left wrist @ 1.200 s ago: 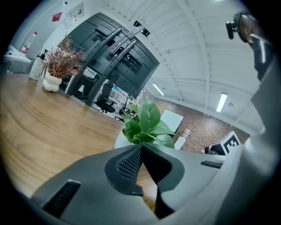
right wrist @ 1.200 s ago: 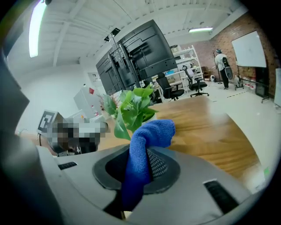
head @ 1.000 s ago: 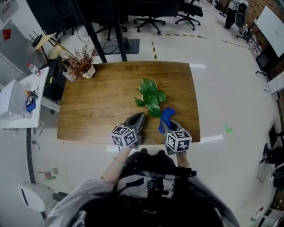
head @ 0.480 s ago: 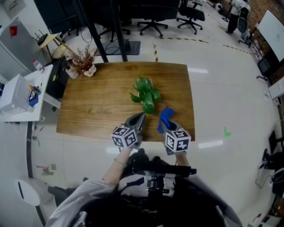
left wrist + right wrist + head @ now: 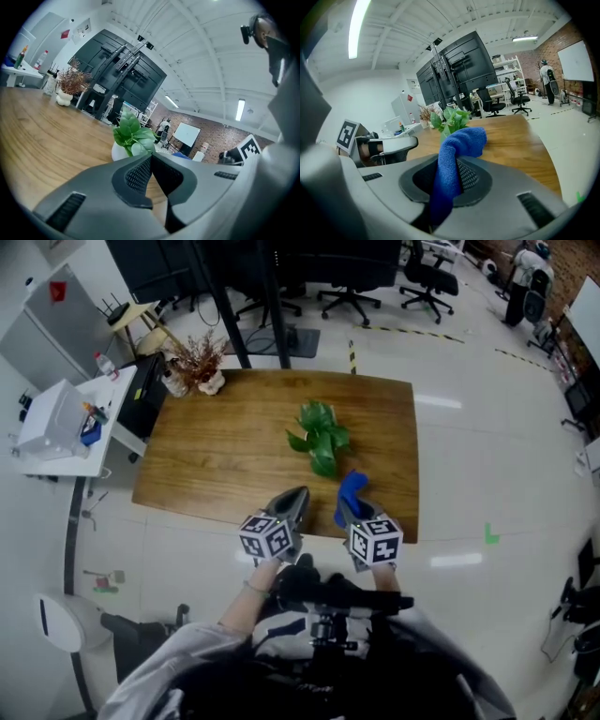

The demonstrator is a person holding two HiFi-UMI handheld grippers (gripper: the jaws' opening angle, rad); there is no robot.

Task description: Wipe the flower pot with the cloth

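Right claw [image 5: 361, 517] is clamping the blue cloth [image 5: 352, 488]; a fold is sticking up out of the jaws and flopping forward. Left claw [image 5: 151, 161] is clenched, pads meeting, nothing between them.

Flower pot [image 5: 118, 151] is sitting right of centre on the table [image 5: 225, 446]. It is white and mostly hiding under its green plant [image 5: 322, 435] in the head view. The cloth is hanging just short of the leaves, not touching the pot.

Change over the last second: the head camera is swinging, so the table is sliding around in frame, while both claws are keeping the same stance at the near edge. The gap to the pot isn't closing. Judging by that, wiping isn't under way yet; this is looking like approach still.

Room to move:
- Bare wood is lying left of the pot and behind it, so the left claw is getting a free path in to steady it.
- On the right, the pot is sitting closer to the table edge, with open floor past it. A hard push from the left is probably risking a slide that way.
- Dried-flower vase [image 5: 199, 367] is standing on the far left corner, well apart.
- Side table [image 5: 56, 427] and chairs [image 5: 349, 298] are standing off the table, out of the way.
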